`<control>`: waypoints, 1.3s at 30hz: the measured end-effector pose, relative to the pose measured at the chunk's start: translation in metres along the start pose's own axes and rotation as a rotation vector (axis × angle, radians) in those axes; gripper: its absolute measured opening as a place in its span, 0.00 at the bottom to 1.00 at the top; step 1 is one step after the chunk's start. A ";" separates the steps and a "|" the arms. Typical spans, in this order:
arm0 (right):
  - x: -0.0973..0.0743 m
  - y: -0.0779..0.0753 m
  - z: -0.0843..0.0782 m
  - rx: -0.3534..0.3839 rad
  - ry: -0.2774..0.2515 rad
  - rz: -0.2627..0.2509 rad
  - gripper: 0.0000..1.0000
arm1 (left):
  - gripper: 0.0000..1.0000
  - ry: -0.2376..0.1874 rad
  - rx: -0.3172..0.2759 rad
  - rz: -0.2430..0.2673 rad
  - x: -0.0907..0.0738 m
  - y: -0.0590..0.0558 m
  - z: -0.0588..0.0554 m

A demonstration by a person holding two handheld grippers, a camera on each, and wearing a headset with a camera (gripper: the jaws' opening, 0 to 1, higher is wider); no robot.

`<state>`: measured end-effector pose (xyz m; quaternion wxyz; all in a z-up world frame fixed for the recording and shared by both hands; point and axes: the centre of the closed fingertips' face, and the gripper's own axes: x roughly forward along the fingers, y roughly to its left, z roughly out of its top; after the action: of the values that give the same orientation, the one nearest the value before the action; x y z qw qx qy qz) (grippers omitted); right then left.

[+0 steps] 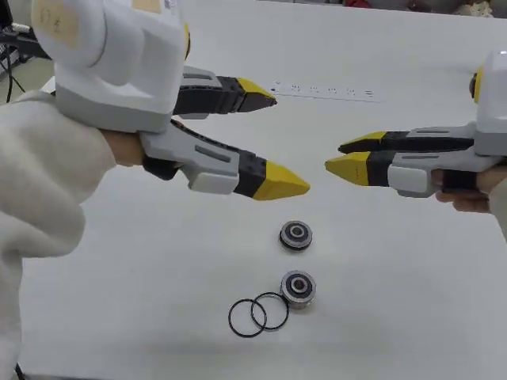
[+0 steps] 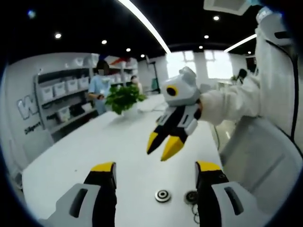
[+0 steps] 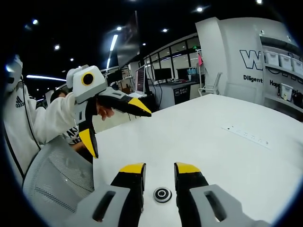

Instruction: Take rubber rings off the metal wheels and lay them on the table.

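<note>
"Left gripper (image 1: pixel 279 141), head view: how do its jaws stand?"

"Spread wide and empty, held in the air above the table (image 1: pixel 396 317), with a white sleeve (image 1: pixel 40 166) behind it. The left gripper view shows the same broad gap between its yellow tips."

"And the right gripper (image 1: pixel 341 156)?"

"Jaws only a little apart, nothing between them. Its tips point toward the left gripper's lower tip, near it but not touching."

"Where do the wheels lie?"

"Flat on the table, below the gap between the two grippers. The far wheel (image 1: pixel 295 235) lies alone; its rim looks dark, and whether a ring sits on it cannot be told. The near wheel (image 1: pixel 299 287) shows a bright metal rim."

"And the rings?"

"Two black rings lie flat on the table, just left of the near wheel. The left ring (image 1: pixel 230 318) and the right ring (image 1: pixel 270 328) overlap each other, and the right ring touches the near wheel."
</note>
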<state>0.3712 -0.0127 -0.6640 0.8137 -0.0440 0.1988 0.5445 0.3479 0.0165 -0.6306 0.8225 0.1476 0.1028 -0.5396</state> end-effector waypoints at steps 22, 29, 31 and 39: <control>0.024 -0.029 -0.086 0.084 0.027 -0.001 0.25 | 0.47 0.046 -0.039 0.070 0.051 0.010 -0.084; 0.027 -0.025 -0.102 0.067 0.067 0.001 0.29 | 0.40 0.085 -0.041 0.042 0.062 -0.001 -0.101; 0.028 -0.022 -0.104 0.061 0.076 0.008 0.29 | 0.40 0.093 -0.045 0.037 0.063 -0.003 -0.104; 0.037 -0.008 -0.117 0.016 0.132 0.048 0.27 | 0.35 0.110 -0.109 0.041 0.068 -0.004 -0.119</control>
<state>0.3584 -0.0181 -0.7865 0.7858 -0.0686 0.2574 0.5582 0.3698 -0.0016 -0.7654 0.8332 0.1342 0.1741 -0.5074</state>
